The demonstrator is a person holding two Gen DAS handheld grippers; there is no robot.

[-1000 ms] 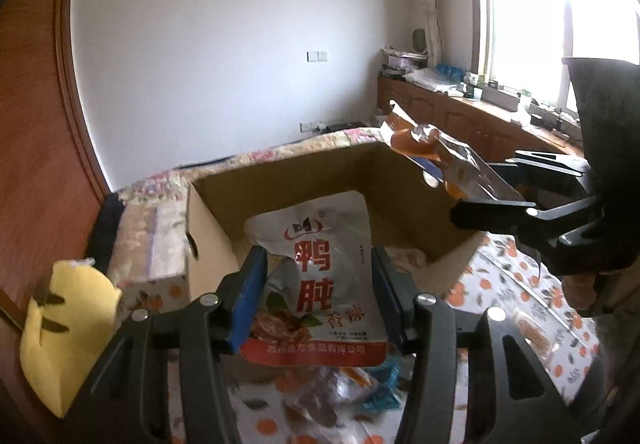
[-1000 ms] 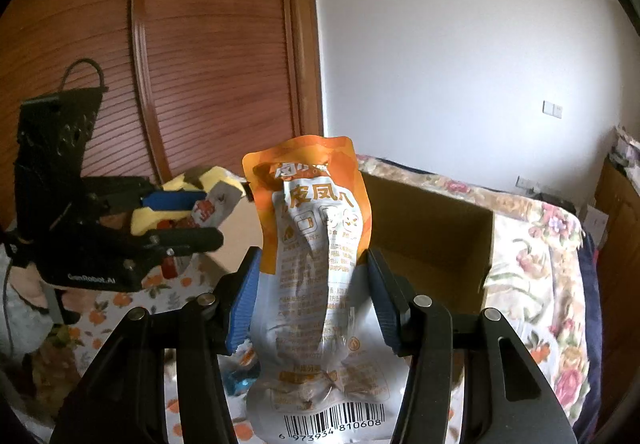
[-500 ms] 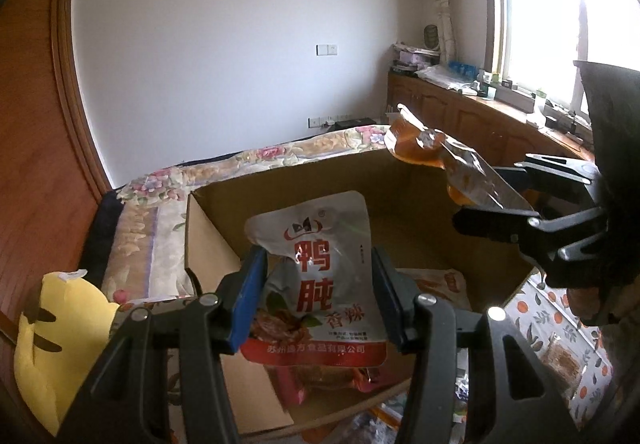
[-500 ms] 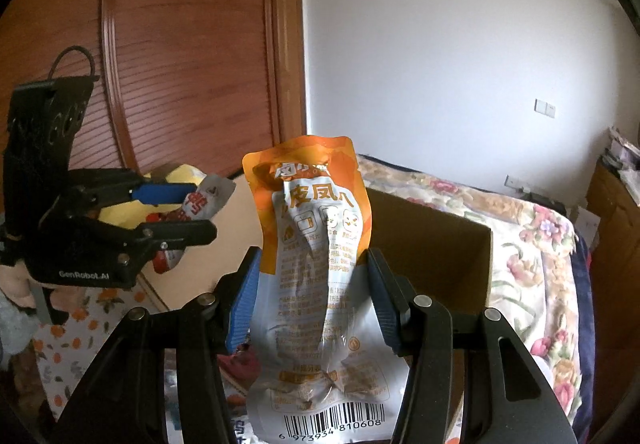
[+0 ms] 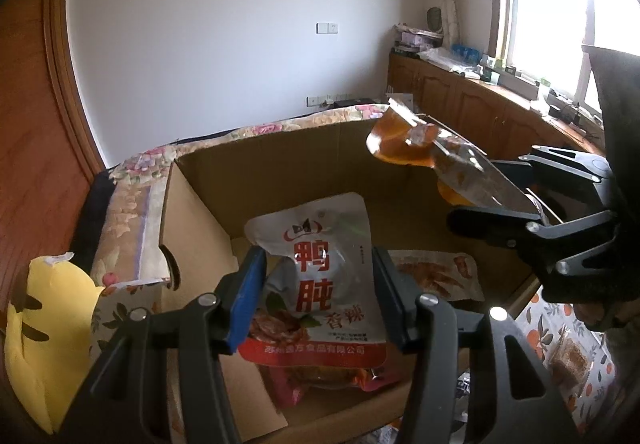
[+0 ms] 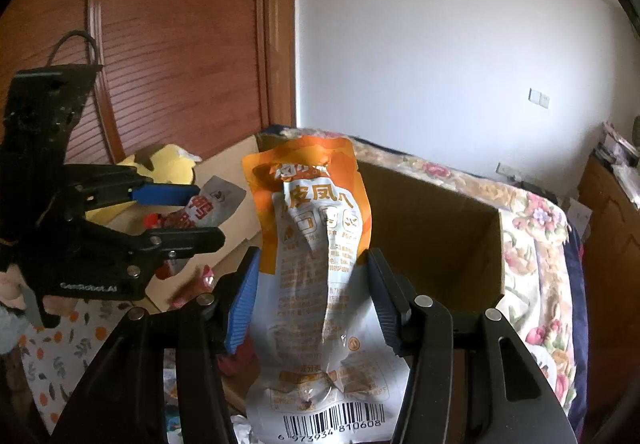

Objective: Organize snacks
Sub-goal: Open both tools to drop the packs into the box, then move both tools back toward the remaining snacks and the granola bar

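L gripper [image 5: 318, 298]: jaws clamped on a white-and-red pouch [image 5: 320, 280], held upright over the box [image 5: 280, 160]. R gripper [image 6: 312, 300]: jaws pinched on an orange pouch [image 6: 316, 244], upright too; in the L view it hangs at approx 2 o'clock over the box's right side.

In the box already — a flat pouch [image 5: 436, 276] on the floor at 3 o'clock of the L jaws, plus a red packet [image 5: 320, 380] under them. Yellow bag [image 5: 44, 340] outside at 9 o'clock. More snacks on the orange-print cloth [image 5: 576, 340] at 4 o'clock.

Step, I'd say: carrying both pouches in for the drop. Next needs lowering inside the walls, then opening the jaws, w/ the two grippers kept apart.

Vs 1 s ago — both grippers have come forward over the box; its floor now shows, grips unchanged.
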